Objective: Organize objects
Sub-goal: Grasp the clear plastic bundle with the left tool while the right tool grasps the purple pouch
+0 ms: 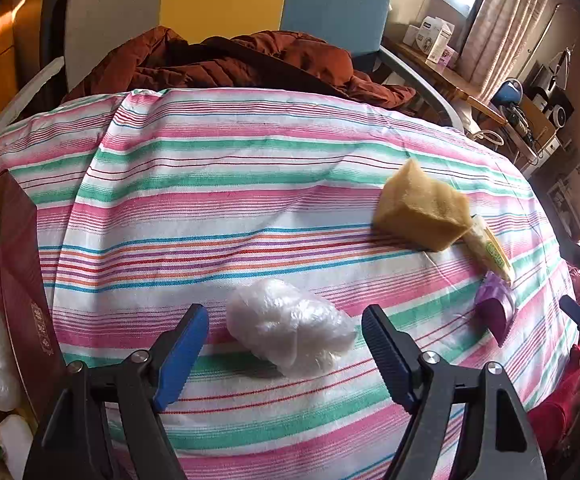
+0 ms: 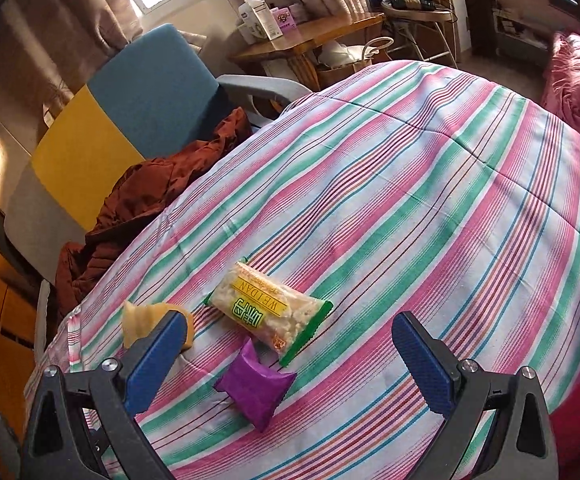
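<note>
A crumpled clear plastic bundle lies on the striped cloth, just ahead of my left gripper, which is open with the bundle between its blue pads, untouched. Farther right lie a tan sponge, a snack packet and a purple packet. In the right wrist view the purple packet sits between the fingers of my open right gripper, the green-edged snack packet lies just beyond it, and the sponge shows behind the left pad.
A dark red box at the left edge holds several wrapped items. A rust-coloured jacket lies on a blue, yellow and grey chair behind the table. A wooden desk with boxes stands by the window. A pink cushion is at the right.
</note>
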Demonstrator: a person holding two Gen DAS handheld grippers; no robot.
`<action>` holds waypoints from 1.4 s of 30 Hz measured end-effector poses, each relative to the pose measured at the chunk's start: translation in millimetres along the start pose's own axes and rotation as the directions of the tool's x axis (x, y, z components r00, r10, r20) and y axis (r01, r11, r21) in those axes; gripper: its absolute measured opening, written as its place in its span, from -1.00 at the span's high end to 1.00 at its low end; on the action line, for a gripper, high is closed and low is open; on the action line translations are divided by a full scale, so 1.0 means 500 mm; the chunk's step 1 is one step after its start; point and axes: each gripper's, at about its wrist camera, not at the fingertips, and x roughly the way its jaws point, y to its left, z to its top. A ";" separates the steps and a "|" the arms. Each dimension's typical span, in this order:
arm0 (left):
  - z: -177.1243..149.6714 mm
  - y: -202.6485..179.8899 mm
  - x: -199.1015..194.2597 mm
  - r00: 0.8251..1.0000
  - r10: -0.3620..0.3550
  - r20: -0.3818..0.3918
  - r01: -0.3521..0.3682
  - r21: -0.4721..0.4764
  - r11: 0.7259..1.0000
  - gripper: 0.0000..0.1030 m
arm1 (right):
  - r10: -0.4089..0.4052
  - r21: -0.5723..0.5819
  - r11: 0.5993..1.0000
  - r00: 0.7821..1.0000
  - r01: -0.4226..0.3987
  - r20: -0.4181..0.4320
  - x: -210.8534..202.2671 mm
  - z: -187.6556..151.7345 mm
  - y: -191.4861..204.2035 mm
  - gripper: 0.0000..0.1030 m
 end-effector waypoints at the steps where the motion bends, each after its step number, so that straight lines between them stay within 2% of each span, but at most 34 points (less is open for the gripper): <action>1: 0.001 0.005 0.008 1.000 0.007 -0.003 -0.007 -0.007 1.000 -0.53 | -0.003 -0.006 1.000 1.000 0.003 -0.001 0.001 -0.001 0.002 -0.99; 3: 0.000 0.018 0.029 1.000 0.006 -0.025 -0.007 -0.032 0.999 -0.49 | -0.005 -0.019 1.000 1.000 0.005 -0.004 0.002 -0.003 0.007 -0.99; 5: -0.003 0.026 0.032 1.000 -0.006 0.009 0.006 -0.033 0.999 -0.49 | -0.014 -0.031 0.999 1.000 0.014 -0.003 0.005 -0.003 0.011 -0.99; 6: -0.003 0.026 0.034 1.000 -0.004 0.013 0.005 -0.029 1.000 -0.43 | -0.015 -0.038 0.999 1.000 0.015 -0.004 0.006 -0.003 0.013 -0.99; 14: -0.013 0.034 0.026 0.998 -0.044 0.039 0.044 -0.004 0.999 -0.43 | -0.037 -0.084 0.996 0.999 0.035 -0.017 0.018 -0.007 0.027 -0.99; 19: 0.002 0.064 0.021 0.992 -0.119 0.033 0.122 -0.098 0.988 -0.46 | -0.044 -0.081 0.996 0.999 0.041 -0.030 0.023 -0.008 0.025 -0.99; 24: 0.004 0.070 0.023 0.990 -0.140 0.035 0.143 -0.140 0.980 -0.45 | -0.043 -0.087 0.995 0.999 0.040 -0.032 0.022 -0.009 0.027 -0.99; 26: 0.004 0.068 0.023 0.991 -0.133 0.031 0.137 -0.138 0.981 -0.41 | -0.046 -0.088 0.995 0.998 0.043 -0.030 0.021 -0.009 0.027 -0.99; 27: 0.004 0.067 0.024 0.992 -0.121 0.029 0.124 -0.136 0.983 -0.35 | -0.047 -0.087 0.995 0.998 0.045 -0.029 0.021 -0.009 0.027 -0.99; 28: 0.003 0.066 0.024 0.994 -0.102 0.028 0.105 -0.134 0.985 -0.21 | -0.048 -0.087 0.995 0.998 0.045 -0.029 0.021 -0.008 0.027 -0.99; 30: 0.001 0.068 0.024 0.996 -0.084 0.031 0.087 -0.125 0.988 -0.13 | -0.053 -0.090 0.995 0.998 0.050 -0.028 0.022 -0.008 0.026 -0.99; 34: -0.007 0.057 0.019 0.998 -0.047 0.037 0.050 -0.068 0.996 -0.04 | -0.067 -0.103 0.993 0.997 0.064 -0.025 0.025 -0.006 0.028 -0.99; 37: -0.022 0.024 0.013 0.999 -0.031 0.024 0.030 0.026 0.999 -0.02 | -0.077 -0.102 0.992 0.997 0.074 -0.023 0.026 -0.006 0.026 -0.99; 42: -0.090 -0.057 -0.004 0.998 -0.058 0.001 0.056 0.237 0.970 0.04 | -0.099 -0.084 0.992 0.995 0.097 -0.026 0.032 -0.003 0.016 -0.99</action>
